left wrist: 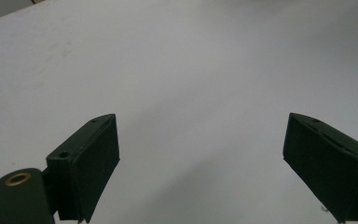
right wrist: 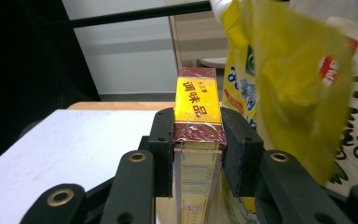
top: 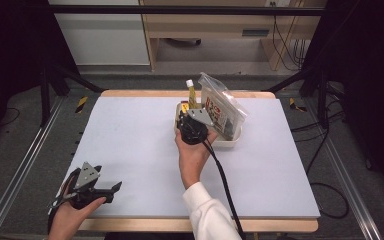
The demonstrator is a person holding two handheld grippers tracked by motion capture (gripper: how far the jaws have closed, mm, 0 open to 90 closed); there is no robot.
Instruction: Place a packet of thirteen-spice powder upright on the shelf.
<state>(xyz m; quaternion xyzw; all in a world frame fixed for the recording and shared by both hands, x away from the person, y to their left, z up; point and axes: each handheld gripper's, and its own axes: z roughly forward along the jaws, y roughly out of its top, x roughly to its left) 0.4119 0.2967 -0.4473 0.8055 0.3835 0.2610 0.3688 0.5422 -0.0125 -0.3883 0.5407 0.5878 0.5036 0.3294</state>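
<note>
The right gripper [right wrist: 197,149] is clamped on a slim cardboard box [right wrist: 197,112], glossy yellow with dark red ends, over the white tray [top: 232,142] near the table's far edge. The left gripper [left wrist: 200,163] rests with jaws wide apart at the near left corner of the matte grey table [top: 130,145].

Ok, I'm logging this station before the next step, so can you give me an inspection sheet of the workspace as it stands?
Surface: pale grey mat on a wood-edged table, bare apart from the tray.
Job's things: yellow and dark red box gripped upright at the white tray; a yellow pouch with a white cap and a clear printed bag stand in the tray.
Clutter: nothing seen.
Grippers: right gripper shut on the box, jaws on its two sides; left gripper open and empty, at the mat's near left corner.
Cables: black cable trails from the right gripper along the sleeve.
Surroundings: black frame rails, wooden furniture and loose floor cables beyond the table.
</note>
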